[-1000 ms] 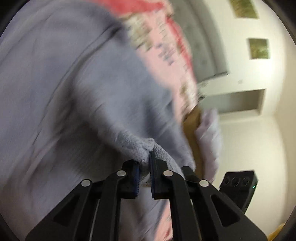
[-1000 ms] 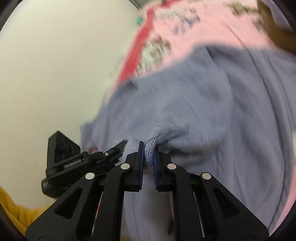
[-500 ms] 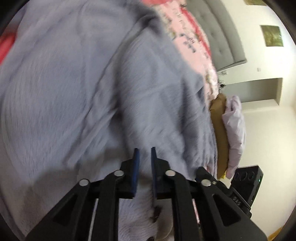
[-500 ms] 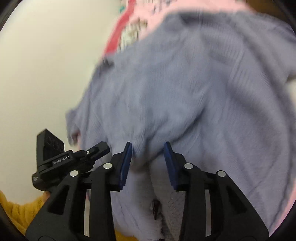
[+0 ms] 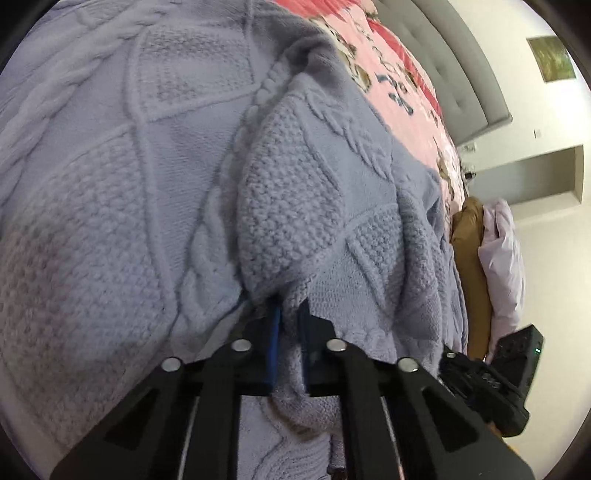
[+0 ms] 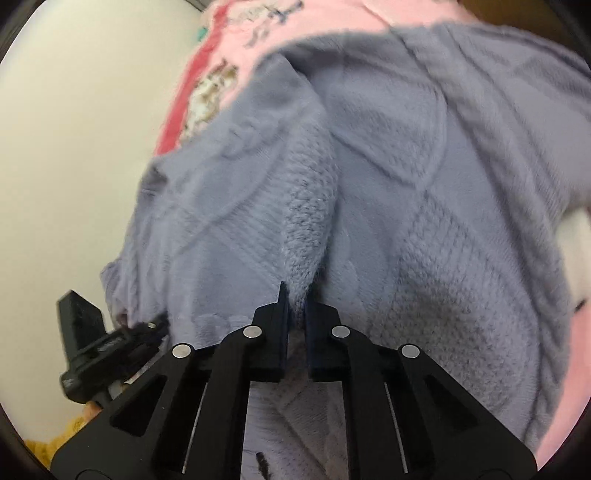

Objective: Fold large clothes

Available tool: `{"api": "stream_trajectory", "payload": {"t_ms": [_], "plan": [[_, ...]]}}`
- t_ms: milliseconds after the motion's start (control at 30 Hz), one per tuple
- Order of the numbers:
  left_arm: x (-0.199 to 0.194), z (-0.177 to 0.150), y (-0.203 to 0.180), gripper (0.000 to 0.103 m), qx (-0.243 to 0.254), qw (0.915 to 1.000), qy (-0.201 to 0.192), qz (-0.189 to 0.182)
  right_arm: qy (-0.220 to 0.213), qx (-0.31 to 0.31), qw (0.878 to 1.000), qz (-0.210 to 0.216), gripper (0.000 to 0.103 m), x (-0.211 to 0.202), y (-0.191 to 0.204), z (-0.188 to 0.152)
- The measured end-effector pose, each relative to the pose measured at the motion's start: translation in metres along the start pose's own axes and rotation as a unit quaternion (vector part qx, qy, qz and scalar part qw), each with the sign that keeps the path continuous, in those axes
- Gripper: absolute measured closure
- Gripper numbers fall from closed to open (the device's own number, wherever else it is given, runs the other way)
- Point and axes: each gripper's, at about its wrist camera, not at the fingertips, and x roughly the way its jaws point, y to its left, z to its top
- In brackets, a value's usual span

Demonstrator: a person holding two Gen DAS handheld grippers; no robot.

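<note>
A lavender cable-knit sweater [image 5: 129, 184] lies spread on a pink patterned bedspread [image 5: 399, 74] and fills most of both views. My left gripper [image 5: 290, 310] is closing tight on a raised ridge of the knit, which sits pinched between its blue pads. In the right wrist view the same sweater [image 6: 443, 184] bunches into a fold, and my right gripper [image 6: 295, 299] is closing on it with fabric pressed between the pads. Each gripper's black body shows at the edge of the other's view. The sweater's hem and sleeves are out of sight.
A grey padded headboard [image 5: 461, 74] stands behind the bed. A brown pillow [image 5: 472, 258] and a pale pillow [image 5: 506, 258] lie at the bedside. The bedspread [image 6: 314, 29] has a red border; beyond it is a bare cream wall. Yellow knit fabric [image 6: 62, 443] shows at the lower left.
Both grippers let go of the sweater edge, opened, dropped lower toward the garment and shut again on new folds of knit. The sweater now lies flatter.
</note>
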Motion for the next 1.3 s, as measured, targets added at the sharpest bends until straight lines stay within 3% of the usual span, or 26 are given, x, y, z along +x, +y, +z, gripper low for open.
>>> {"api": "stream_trajectory", "payload": {"t_ms": [167,267,300,333,367,500,633,700,800,900,1000,1067,1133,1200,1300], "plan": [[-0.002,-0.002,0.005,0.096,0.005,0.9998,-0.003,0.017,-0.008,-0.02,0.999,-0.029,0.097,-0.024,-0.007,0.003],[-0.001,-0.002,0.008,0.096,0.008,0.9997,-0.002,0.024,0.021,-0.012,0.997,-0.071,0.097,-0.005,-0.031,-0.005],[0.0,-0.002,0.008,0.096,0.007,0.9997,0.0,0.023,0.026,-0.003,0.997,-0.076,0.102,-0.001,-0.038,-0.006],[0.0,-0.003,0.008,0.096,0.01,0.9996,0.001,0.025,0.034,0.007,0.994,-0.106,0.103,0.006,-0.047,-0.009],[-0.001,-0.003,0.008,0.096,0.018,0.9995,0.001,0.026,0.034,0.017,0.993,-0.108,0.103,0.01,-0.054,-0.012],[-0.01,-0.005,0.004,0.094,0.036,0.9993,-0.004,0.005,-0.008,0.055,0.997,-0.055,0.102,-0.005,-0.056,-0.015],[-0.035,-0.008,-0.015,0.093,0.09,0.9952,-0.04,0.002,-0.051,-0.019,0.998,-0.036,0.095,-0.026,-0.019,-0.016],[-0.039,-0.01,-0.031,0.092,0.128,0.9907,-0.047,0.005,-0.062,-0.058,0.996,-0.027,0.07,-0.03,-0.001,-0.015],[-0.036,-0.015,-0.051,0.085,0.177,0.9833,-0.043,0.004,-0.063,-0.125,0.99,-0.013,0.064,-0.021,0.032,-0.012],[-0.032,-0.015,-0.051,0.077,0.16,0.9864,-0.037,-0.004,-0.038,-0.188,0.981,-0.026,0.055,-0.008,0.052,-0.012],[-0.024,-0.019,-0.036,0.076,0.141,0.989,-0.025,0.035,0.004,-0.247,0.966,-0.071,0.054,0.021,0.064,-0.023],[-0.012,-0.024,-0.023,0.076,0.127,0.9906,0.004,0.05,0.03,-0.277,0.953,-0.117,0.053,0.036,0.062,-0.033],[0.001,-0.031,-0.006,0.076,0.108,0.9922,0.036,0.05,0.03,-0.301,0.942,-0.142,0.05,0.042,0.059,-0.04],[0.001,-0.033,-0.001,0.076,0.106,0.9931,0.031,0.041,0.029,-0.304,0.94,-0.151,0.048,0.044,0.055,-0.042],[-0.001,-0.031,-0.001,0.076,0.097,0.9942,0.028,0.036,0.034,-0.285,0.946,-0.151,0.047,0.046,0.056,-0.035]]}}
